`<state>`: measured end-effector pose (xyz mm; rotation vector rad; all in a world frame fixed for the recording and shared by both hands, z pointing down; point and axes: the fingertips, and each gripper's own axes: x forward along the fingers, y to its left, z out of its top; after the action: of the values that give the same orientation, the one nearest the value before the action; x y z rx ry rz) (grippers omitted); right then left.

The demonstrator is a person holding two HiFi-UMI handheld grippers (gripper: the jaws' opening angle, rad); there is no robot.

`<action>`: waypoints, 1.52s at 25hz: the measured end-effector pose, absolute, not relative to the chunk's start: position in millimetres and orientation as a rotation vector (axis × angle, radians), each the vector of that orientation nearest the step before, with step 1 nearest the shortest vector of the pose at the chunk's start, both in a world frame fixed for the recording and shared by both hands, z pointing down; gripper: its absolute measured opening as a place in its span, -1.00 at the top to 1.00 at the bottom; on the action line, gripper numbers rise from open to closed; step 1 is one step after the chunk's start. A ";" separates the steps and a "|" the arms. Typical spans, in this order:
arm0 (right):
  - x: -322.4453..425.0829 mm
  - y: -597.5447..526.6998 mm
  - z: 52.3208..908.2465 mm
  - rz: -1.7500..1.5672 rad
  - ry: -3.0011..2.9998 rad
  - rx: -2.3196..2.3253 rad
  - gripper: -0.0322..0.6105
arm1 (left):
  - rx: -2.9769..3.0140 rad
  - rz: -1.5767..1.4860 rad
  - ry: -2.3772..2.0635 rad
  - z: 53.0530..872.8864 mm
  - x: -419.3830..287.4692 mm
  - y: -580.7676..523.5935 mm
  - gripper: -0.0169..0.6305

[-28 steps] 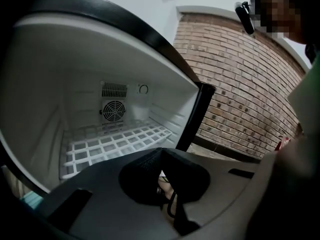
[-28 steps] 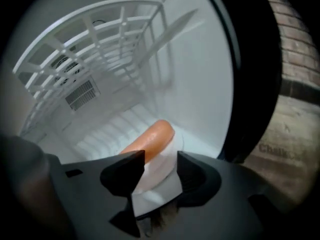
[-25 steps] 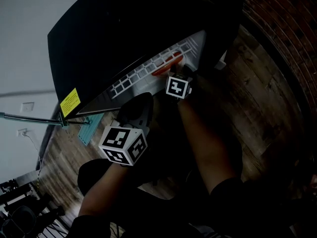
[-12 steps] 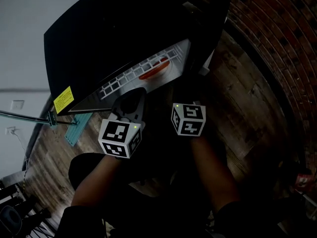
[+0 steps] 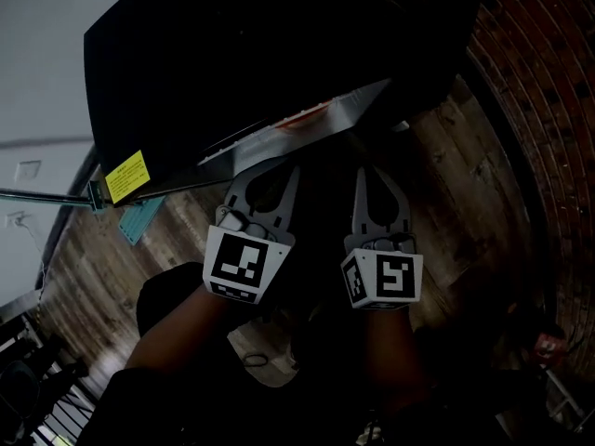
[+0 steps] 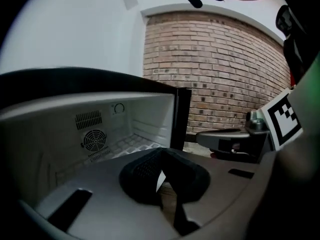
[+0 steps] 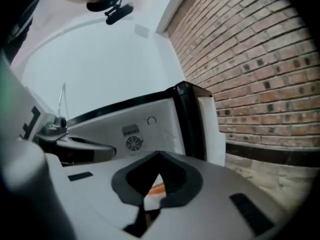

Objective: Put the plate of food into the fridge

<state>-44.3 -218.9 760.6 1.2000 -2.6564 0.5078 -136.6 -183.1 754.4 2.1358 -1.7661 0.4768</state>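
- Hovering side by side before the open fridge, the left gripper and the right gripper both point toward its lit cavity. They are clear of it and apart from each other.
- The left gripper's fingers are pressed together with nothing between them. Its own view shows the dark pads meeting tip to tip against the pale fridge interior.
- The right gripper's fingers are likewise pressed together and empty. In its own view a bit of orange shows through the small gap below the pads, but it lies beyond the tips and is not pinched.
- The plate of food sits inside the fridge. In the head view only an orange-red sliver of it shows under the black top, and the left gripper view does not show it on the wire shelf.
- The relation that matters is that the plate lies ahead of both sets of fingertips, deeper in the cavity. In the head view it is up-frame between the two grippers, a little nearer the left one's tips.
- The visible sliver runs along the front of the cavity, crosswise to the line both grippers point along.
- Judged from this, the placing looks done and the door probably remains to be shut.
- A black edge with a pale panel at the cavity's right side may be that door, though this cannot be told for sure. If it is, the right gripper is the nearer one.
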 end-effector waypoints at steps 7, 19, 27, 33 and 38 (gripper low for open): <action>-20.8 -198.0 677.4 0.398 -2.535 1.253 0.86 | 1.970 0.356 -1.812 674.6 -154.4 -163.5 0.96; -6.0 -165.3 335.0 0.517 -2.654 1.235 0.86 | 1.906 0.260 -1.863 360.7 -123.8 -125.0 0.96; 2.7 -147.4 135.0 0.479 -2.733 1.296 0.86 | 1.987 0.205 -1.931 157.3 -114.8 -110.1 0.96; -3.2 -139.7 56.2 0.393 -2.828 1.245 0.86 | 2.083 0.199 -1.952 79.7 -97.3 -113.4 0.96; 3.8 -128.8 24.9 0.299 -2.875 1.237 0.86 | 2.117 0.146 -1.975 54.0 -87.2 -107.9 0.96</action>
<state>3.8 -128.8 24.9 1.2375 -2.8751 0.2987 -87.2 -107.9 54.0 2.1175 -1.9747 0.1461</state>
